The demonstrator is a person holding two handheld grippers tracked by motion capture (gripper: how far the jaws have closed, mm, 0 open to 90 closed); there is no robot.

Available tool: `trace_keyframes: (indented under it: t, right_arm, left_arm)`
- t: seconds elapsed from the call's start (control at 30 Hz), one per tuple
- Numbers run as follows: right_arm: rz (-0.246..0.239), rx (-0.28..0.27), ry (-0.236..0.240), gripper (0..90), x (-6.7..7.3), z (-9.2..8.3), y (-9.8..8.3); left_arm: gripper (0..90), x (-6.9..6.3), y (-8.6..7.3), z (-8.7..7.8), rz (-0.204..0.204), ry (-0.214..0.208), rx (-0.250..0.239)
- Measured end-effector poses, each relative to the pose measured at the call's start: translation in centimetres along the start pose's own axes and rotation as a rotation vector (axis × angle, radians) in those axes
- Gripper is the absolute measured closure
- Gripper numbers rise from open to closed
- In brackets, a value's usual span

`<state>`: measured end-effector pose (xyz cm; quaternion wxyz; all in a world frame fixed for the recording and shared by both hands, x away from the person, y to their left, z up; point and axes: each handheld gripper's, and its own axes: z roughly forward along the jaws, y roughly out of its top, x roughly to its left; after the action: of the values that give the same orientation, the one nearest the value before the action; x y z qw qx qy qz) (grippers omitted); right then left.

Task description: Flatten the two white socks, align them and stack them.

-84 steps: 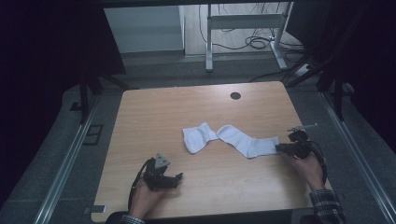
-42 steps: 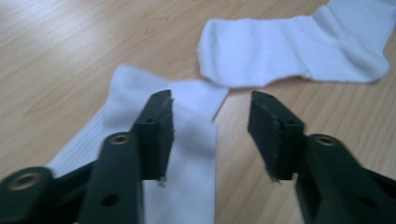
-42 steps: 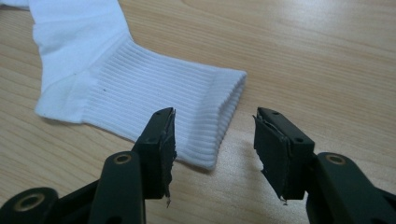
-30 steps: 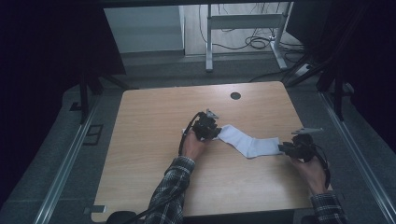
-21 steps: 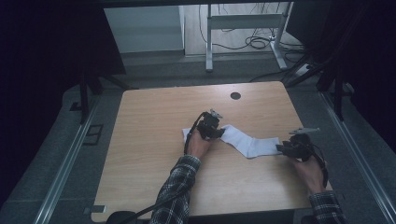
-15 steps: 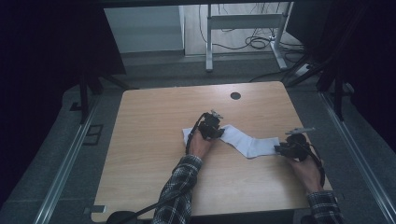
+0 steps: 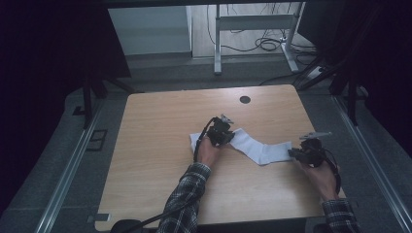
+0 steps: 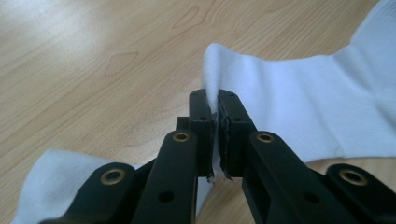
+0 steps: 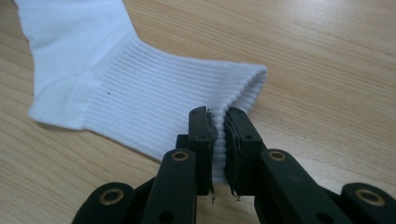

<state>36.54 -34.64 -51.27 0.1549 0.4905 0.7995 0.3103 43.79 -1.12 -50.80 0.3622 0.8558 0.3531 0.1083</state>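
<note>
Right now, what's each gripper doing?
Left gripper: shut on the sock, pinching a fold.
Right gripper: shut on the sock's ribbed cuff.

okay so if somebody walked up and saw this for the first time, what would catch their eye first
Most likely the white sock, bright against the wooden table near its middle and stretched between two hand-held tools. The left gripper pinches the sock near its toe end, and the right gripper clamps the ribbed cuff toward the table's right edge.
</note>
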Motion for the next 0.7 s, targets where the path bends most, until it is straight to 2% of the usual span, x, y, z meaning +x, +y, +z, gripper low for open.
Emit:
trace_keyframes:
  t: [0.27,0.7]
  right_arm:
    - [-0.022,-0.033,0.028,81.0,0.4,-0.5,0.2]
    - [-0.062,-0.067,0.092,80.9,2.5,-1.3,0.9]
  left_arm:
    - [85.2,-0.3,-0.5,-2.9,0.013,0.004,-0.027]
    - [85.2,-0.1,-3.4,-7.7,0.001,0.015,-0.047]
